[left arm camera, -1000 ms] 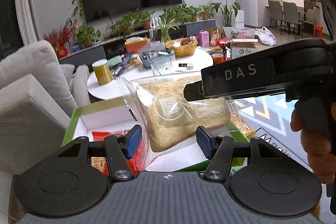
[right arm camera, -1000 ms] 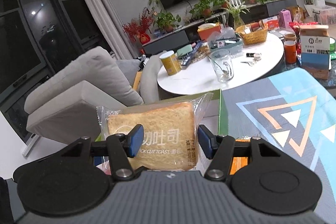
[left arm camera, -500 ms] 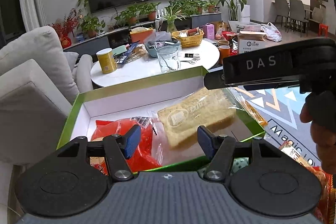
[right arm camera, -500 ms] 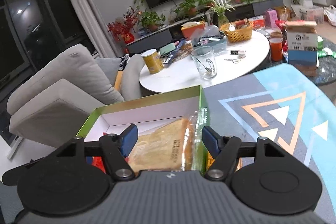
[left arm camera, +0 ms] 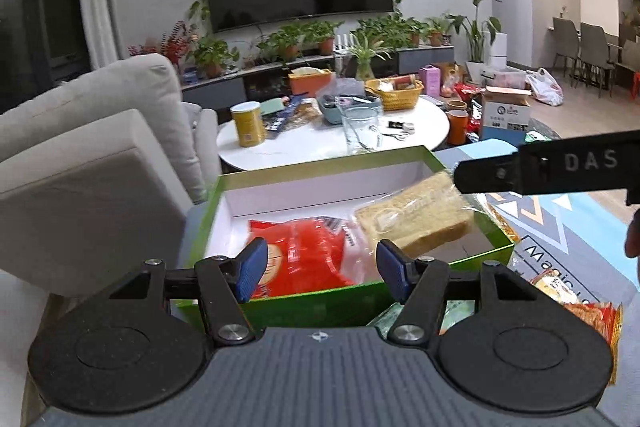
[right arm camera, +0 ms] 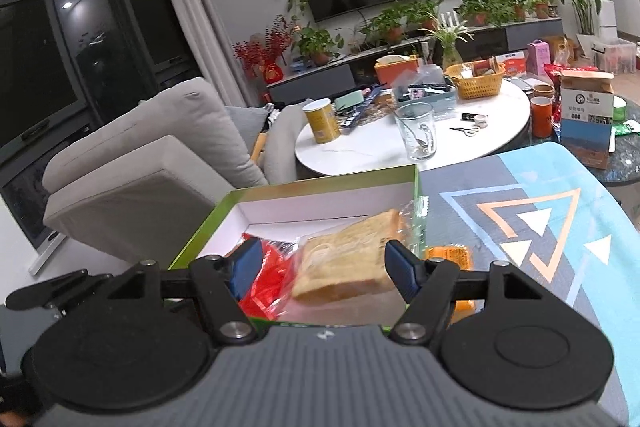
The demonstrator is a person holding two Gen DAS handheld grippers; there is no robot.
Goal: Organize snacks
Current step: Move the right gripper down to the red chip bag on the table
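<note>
Both the left tongs [left arm camera: 318, 269] and right tongs [right arm camera: 322, 269] hang spread over the green box [left arm camera: 320, 297], where bagged toast [left arm camera: 416, 221] leans beside a red packet [left arm camera: 308, 259].

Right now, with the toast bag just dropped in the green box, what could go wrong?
1. The toast bag lies tilted, one end propped on the box's right wall; it may slide out.
2. It overlaps the red snack bag, leaving uneven room.
3. The right gripper, jaws open, hangs close above the toast and could snag its plastic.
</note>
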